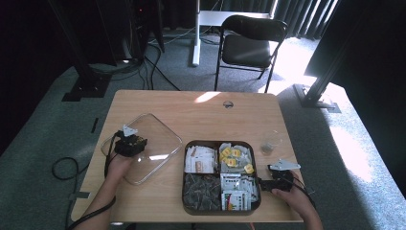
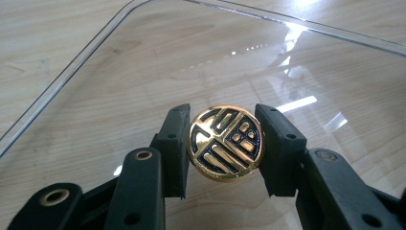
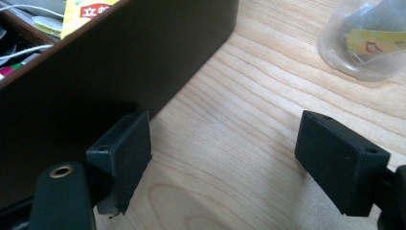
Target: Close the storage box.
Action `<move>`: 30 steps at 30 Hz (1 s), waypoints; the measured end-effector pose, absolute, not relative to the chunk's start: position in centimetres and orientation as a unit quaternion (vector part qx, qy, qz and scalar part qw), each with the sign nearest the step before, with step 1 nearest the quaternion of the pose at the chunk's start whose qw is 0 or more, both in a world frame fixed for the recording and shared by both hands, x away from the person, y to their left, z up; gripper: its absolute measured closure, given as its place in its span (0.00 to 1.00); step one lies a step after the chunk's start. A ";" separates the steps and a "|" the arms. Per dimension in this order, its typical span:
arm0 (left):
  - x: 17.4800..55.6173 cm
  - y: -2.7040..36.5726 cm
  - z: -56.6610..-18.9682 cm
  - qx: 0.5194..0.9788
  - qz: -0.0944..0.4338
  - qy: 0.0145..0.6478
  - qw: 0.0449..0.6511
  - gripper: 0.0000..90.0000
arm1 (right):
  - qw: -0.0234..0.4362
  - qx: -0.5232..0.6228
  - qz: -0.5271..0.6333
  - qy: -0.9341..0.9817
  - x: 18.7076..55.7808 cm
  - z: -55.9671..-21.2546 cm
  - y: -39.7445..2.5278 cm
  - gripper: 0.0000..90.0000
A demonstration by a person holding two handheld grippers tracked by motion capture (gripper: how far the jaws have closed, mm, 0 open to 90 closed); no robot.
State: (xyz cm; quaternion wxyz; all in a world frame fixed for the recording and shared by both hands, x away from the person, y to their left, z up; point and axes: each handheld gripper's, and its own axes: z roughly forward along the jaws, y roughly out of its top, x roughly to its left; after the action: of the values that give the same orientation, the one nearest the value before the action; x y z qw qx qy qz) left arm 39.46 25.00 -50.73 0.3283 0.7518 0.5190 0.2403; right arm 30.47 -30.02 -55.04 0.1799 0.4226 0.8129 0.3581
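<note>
A round gold knob with a black pattern sits on a clear plastic lid, and my left gripper is shut on it from both sides. From above, that left gripper rests on the clear lid at the table's left. My right gripper stands open low over bare wood, its left jaw beside the dark outer wall of the box. In the high view the right gripper is just right of the dark four-part box of tea packets.
A small clear cup holding a tea bag stands on the table beyond the right gripper, seen as a cup near the table's right edge. A black folding chair stands behind the table. Cables trail on the floor at left.
</note>
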 end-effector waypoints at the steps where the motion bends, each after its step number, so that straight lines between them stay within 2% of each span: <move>1: 39.4 25.1 -50.5 0.750 0.241 0.520 0.331 0.66 | 0.180 0.423 0.358 0.813 30.5 -55.0 -30.0 0.21; 13: 38.8 24.7 -47.6 0.747 0.246 0.507 0.353 0.66 | 0.180 0.423 0.358 0.813 30.5 -55.0 -30.0 0.21; 30: 37.8 21.9 -45.0 0.767 0.225 0.458 0.390 0.66 | 0.180 0.422 0.358 0.813 30.5 -55.0 -30.0 0.21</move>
State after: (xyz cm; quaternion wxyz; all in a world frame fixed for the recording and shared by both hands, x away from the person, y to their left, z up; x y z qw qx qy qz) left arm 37.77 21.94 -44.95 0.3896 0.7666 0.4582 0.2247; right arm 30.47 -30.02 -55.04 0.1801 0.4223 0.8130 0.3582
